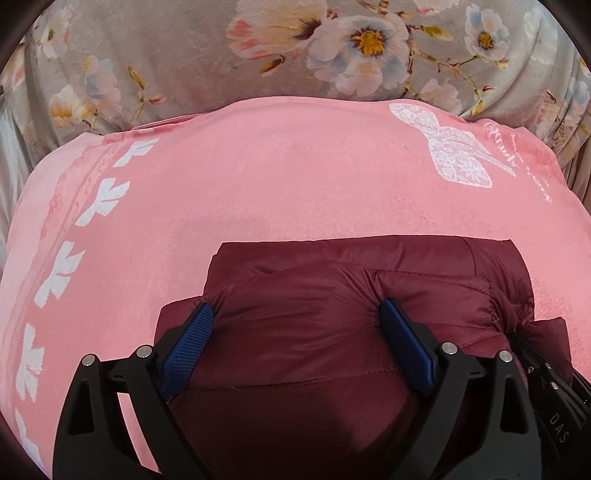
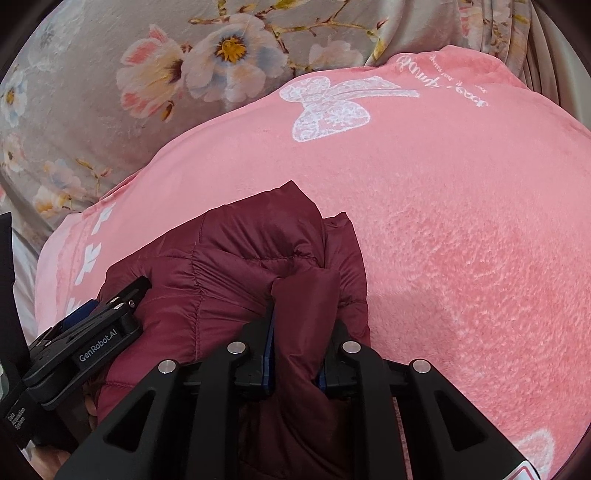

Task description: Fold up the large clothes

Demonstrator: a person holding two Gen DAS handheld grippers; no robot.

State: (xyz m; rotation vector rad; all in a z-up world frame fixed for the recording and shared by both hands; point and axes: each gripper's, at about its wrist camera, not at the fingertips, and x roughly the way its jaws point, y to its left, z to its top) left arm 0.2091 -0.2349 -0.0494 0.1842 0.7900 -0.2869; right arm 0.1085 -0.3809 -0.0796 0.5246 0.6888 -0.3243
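A maroon puffer jacket (image 1: 332, 295) lies folded in a thick bundle on a pink blanket (image 1: 258, 184). My left gripper (image 1: 295, 314) has its blue pads (image 1: 188, 339) wide apart, pressed against the bulging near side of the bundle. In the right wrist view the jacket (image 2: 258, 251) shows as a bunched pile. My right gripper (image 2: 295, 325) is shut on a fold of the jacket at its right end. The left gripper (image 2: 107, 314) shows at the lower left of that view, on the jacket's left side.
The pink blanket (image 2: 461, 240) has a white butterfly print (image 2: 332, 107) and a white leaf border (image 1: 99, 199). A grey floral bedcover (image 1: 184, 55) lies beyond it, with its folds at the far right (image 2: 498, 29).
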